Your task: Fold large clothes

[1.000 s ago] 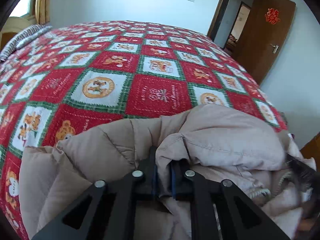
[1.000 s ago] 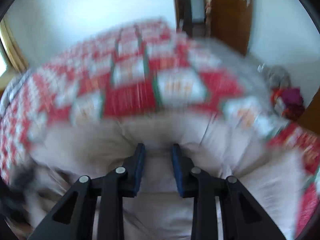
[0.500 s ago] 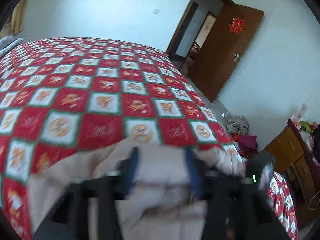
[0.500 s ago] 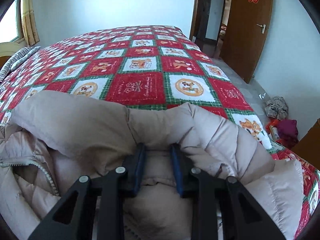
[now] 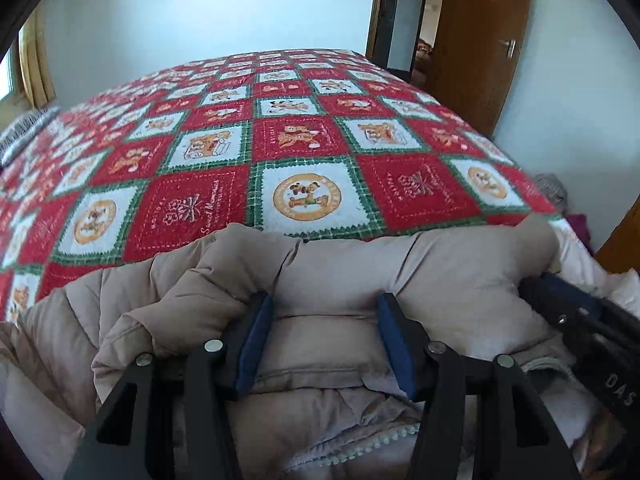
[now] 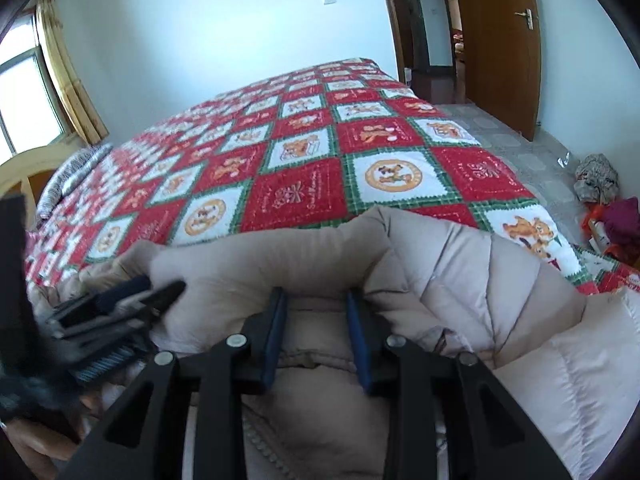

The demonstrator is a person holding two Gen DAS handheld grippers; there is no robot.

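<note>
We see the beige puffer jacket (image 5: 440, 280) bunched on the near edge of the red patchwork quilt (image 5: 304, 140), straight ahead of and beneath both claws; the left gripper (image 5: 326, 316) stands wide apart, its blue pads either side of a padded fold without pinching it; the right gripper (image 6: 316, 312) is partly open, straddling another fold, and we cannot tell whether it has a hold; beyond both, a wooden door (image 6: 500, 40) stands ajar.

My left gripper (image 5: 326, 332) let go: jaws now wide apart over the coat (image 5: 440, 280), were pinched on a fold 1 s ago. Right gripper (image 6: 316, 328) opened wider too.
</note>
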